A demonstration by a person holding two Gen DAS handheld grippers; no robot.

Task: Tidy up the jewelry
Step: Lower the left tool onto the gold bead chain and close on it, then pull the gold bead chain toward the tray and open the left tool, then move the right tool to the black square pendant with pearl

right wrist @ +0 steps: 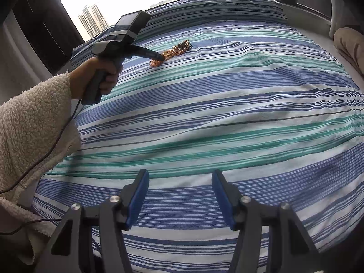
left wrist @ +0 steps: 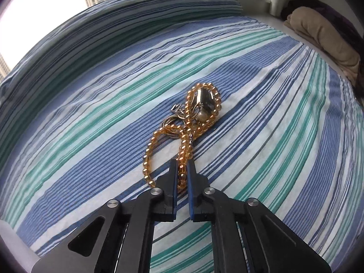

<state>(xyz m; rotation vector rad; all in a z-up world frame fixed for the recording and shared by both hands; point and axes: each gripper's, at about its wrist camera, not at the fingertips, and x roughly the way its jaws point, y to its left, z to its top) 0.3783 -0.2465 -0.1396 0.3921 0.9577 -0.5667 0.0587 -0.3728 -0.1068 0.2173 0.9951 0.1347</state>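
A tangle of jewelry lies on the striped bedspread [left wrist: 91,118]. It holds an amber bead strand [left wrist: 149,152], a dark faceted piece [left wrist: 206,99], a pearl [left wrist: 202,115] and silver rings [left wrist: 170,126]. My left gripper [left wrist: 182,165] is shut on the near loop of the amber beads, which pass between its blue pads. In the right wrist view the same left gripper [right wrist: 162,57] touches the bead strand [right wrist: 174,51] far across the bed. My right gripper [right wrist: 180,177] stands open over bare bedspread [right wrist: 227,113], with nothing between its fingers.
A striped pillow [left wrist: 159,6] lies along the bed's far edge under the window. A folded beige blanket [left wrist: 323,38] sits at the right on the sill side. A hand [right wrist: 107,77] in a fleece sleeve [right wrist: 34,122] holds the left gripper, its cable trailing down.
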